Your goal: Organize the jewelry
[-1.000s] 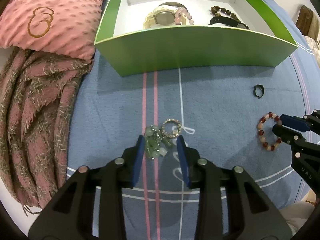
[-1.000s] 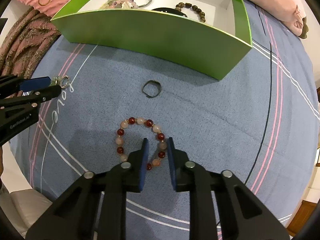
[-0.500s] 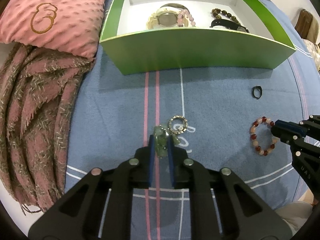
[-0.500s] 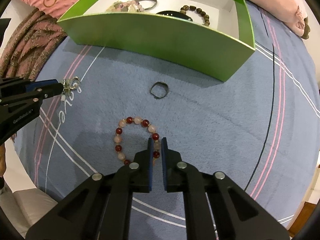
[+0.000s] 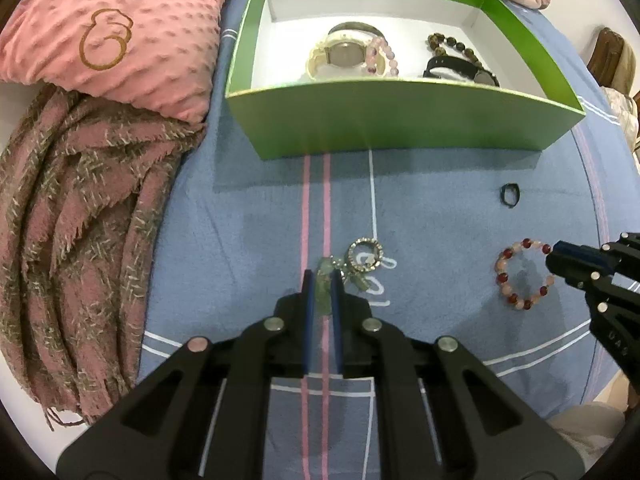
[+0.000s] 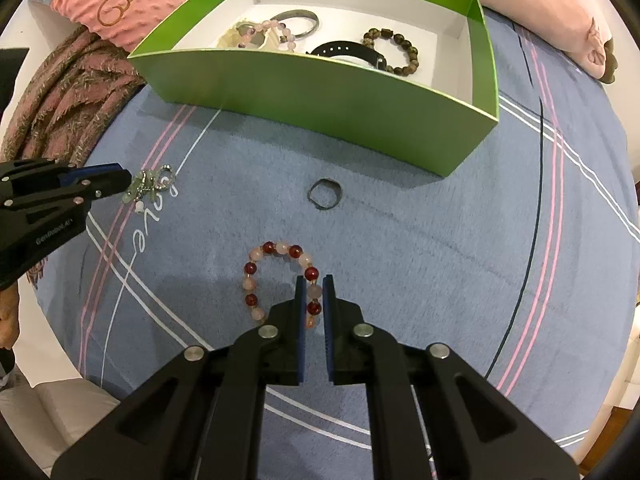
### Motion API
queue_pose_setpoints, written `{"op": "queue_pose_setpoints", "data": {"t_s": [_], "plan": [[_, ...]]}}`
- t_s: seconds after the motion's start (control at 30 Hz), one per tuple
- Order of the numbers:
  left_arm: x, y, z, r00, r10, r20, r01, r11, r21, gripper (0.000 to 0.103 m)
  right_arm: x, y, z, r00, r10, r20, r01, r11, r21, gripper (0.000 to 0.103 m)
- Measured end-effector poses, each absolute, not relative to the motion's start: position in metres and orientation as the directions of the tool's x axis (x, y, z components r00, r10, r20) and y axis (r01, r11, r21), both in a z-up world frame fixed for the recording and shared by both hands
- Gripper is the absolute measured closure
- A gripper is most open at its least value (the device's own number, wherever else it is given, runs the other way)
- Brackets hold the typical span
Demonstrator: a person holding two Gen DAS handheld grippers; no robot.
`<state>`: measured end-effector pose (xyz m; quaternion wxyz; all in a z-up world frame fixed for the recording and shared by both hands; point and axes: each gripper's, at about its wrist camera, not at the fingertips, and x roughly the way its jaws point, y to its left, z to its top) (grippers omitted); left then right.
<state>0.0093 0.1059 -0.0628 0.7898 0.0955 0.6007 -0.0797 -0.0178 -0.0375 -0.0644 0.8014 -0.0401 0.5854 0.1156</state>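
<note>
My left gripper (image 5: 322,276) is shut on a pale green charm cluster (image 5: 325,282) with a sparkly ring (image 5: 365,255) hanging from it, a little above the blue blanket; the left gripper with the cluster (image 6: 144,188) also shows in the right wrist view (image 6: 122,184). My right gripper (image 6: 314,280) is shut on a red and pink bead bracelet (image 6: 256,276), which also shows in the left wrist view (image 5: 516,296). A dark ring (image 6: 325,194) lies on the blanket ahead. The green box (image 5: 400,120) holds watches and bead bracelets.
A pink dotted pillow (image 5: 112,40) and a pink-brown woven scarf (image 5: 68,232) lie left of the box. A pale pink pillow (image 6: 540,8) lies behind the box at the right. The blanket's edge runs near both grippers' bases.
Both grippers closed: the left one on the green charm cluster, the right one on the bead bracelet. Both have risen slightly, and the cluster hangs clear of the blanket.
</note>
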Motion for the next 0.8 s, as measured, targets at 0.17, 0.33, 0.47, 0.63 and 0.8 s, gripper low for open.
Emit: {"op": "queue_pose_setpoints", "data": {"t_s": [0.17,0.33,0.47,0.63,0.8], "plan": [[0.0,0.107,-0.061,0.275,-0.022,-0.961,0.243,0.969,0.047,0.047,-0.017,-0.038,-0.068,0.283,0.139,-0.949,-0.228,0.971,0.075,0.096],[0.0,0.11,-0.062,0.283,-0.05,-0.958,0.25,0.968,0.024,0.041,-0.016,-0.038,-0.069,0.278,0.144,-0.95,-0.227,0.97,0.081,0.096],[0.0,0.108,-0.068,0.261,-0.046,-0.964,0.267,0.963,0.026,0.042,-0.016,-0.039,-0.069,0.275,0.146,-0.95,-0.224,0.971,0.084,0.096],[0.0,0.108,-0.08,0.222,-0.044,-0.974,0.267,0.964,0.017,0.061,-0.015,-0.04,-0.071,0.27,0.155,-0.95,-0.221,0.971,0.096,0.096],[0.003,0.112,-0.079,0.221,-0.059,-0.974,0.256,0.967,0.0,0.08,-0.015,-0.041,-0.07,0.271,0.162,-0.949,-0.224,0.969,0.101,0.096]]}}
